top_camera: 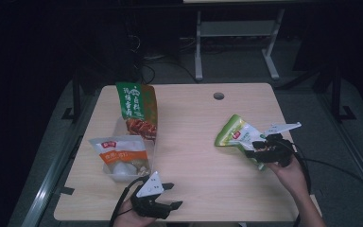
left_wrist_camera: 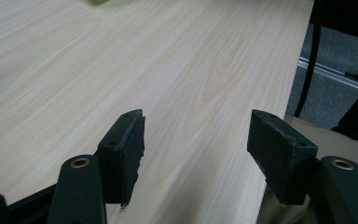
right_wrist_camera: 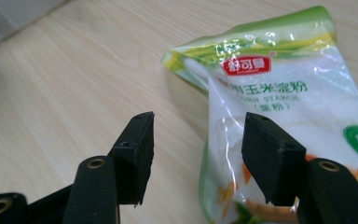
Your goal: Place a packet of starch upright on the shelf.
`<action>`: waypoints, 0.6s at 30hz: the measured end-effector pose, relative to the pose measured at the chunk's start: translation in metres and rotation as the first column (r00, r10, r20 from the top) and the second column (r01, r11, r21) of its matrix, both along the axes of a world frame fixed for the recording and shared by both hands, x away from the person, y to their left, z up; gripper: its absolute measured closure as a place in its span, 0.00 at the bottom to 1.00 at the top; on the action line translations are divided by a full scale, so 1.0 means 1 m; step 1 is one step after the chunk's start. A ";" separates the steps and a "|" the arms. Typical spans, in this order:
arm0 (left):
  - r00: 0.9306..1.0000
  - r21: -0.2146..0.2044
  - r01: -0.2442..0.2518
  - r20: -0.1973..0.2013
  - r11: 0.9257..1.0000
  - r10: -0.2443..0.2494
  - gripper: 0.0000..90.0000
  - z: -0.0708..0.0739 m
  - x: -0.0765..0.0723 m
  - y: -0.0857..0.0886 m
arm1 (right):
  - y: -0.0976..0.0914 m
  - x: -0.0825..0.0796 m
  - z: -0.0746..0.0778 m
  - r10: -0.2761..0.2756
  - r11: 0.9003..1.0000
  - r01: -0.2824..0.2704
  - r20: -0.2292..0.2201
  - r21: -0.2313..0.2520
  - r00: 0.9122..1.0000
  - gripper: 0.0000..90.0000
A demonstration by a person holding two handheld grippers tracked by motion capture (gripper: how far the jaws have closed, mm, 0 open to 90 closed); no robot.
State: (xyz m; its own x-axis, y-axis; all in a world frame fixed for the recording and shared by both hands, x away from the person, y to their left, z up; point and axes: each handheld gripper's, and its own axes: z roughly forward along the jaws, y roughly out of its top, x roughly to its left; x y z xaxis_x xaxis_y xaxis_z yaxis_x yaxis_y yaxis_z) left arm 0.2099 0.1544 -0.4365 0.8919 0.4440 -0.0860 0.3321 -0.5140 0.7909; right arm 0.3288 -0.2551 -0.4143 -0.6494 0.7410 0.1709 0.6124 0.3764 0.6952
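**Soft starch pouch at the right, open desk in the middle**

Since the pouch is a thin, glossy plastic bag of white powder, we judge it light, limp and slippery, likely to sag and shift inside when lifted.

Going left to right: at the left of the desk (top_camera: 189,113) a clear bin (top_camera: 123,171) holds a tall green-and-red packet (top_camera: 138,109) standing upright and an orange-labelled bag (top_camera: 119,152) leaning in front. Just in front of the bin, near the front edge, the left hand-held gripper (top_camera: 174,195) rests with its jaws spread and nothing between them; its own view shows bare wood ahead and the desk's edge close on one side.

The middle of the desk is bare, so we have plenty of room to carry something across toward the bin.

At the right lies the green-and-white starch pouch (right_wrist_camera: 279,116), flat on the desk and well in from the edges. The right hand-held gripper (right_wrist_camera: 198,156) sits at its near end with jaws apart; one jaw is over the bag's side and the other over wood, and we see no pinch, though contact underneath is hard to judge.

We would take hold at the flat sealed edge or a corner, where the film is doubled and stiffer, not across the powder-filled belly. The right edge of the desk is near that hand, so any pull should go inward.
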 end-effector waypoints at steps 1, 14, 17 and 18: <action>1.000 0.000 0.001 -0.001 1.000 -0.001 0.40 0.000 0.000 0.000 | 0.002 0.002 0.000 0.004 1.000 -0.004 -0.002 -0.017 1.000 0.48; 1.000 -0.041 -0.008 -0.026 0.999 0.007 0.41 0.003 0.003 0.006 | 0.018 0.022 -0.009 0.002 0.987 0.002 0.023 -0.161 1.000 0.53; 0.999 -0.049 -0.011 -0.030 0.999 0.009 0.41 0.003 0.004 0.007 | 0.024 0.025 -0.012 0.005 0.980 0.004 0.046 -0.200 0.999 0.59; 1.000 -0.048 -0.010 -0.029 0.999 0.009 0.41 0.003 0.004 0.007 | 0.025 0.025 -0.012 0.004 0.977 0.007 0.053 -0.212 0.999 0.61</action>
State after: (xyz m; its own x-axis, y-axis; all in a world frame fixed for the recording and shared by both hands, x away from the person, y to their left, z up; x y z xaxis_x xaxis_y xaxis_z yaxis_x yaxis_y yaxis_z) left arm 0.2138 0.1614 -0.4339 0.8846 0.4469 -0.1331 0.3596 -0.4721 0.8049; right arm 0.3542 -0.2304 -0.4266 -0.6524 0.7575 -0.0247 0.5777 0.5181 0.6308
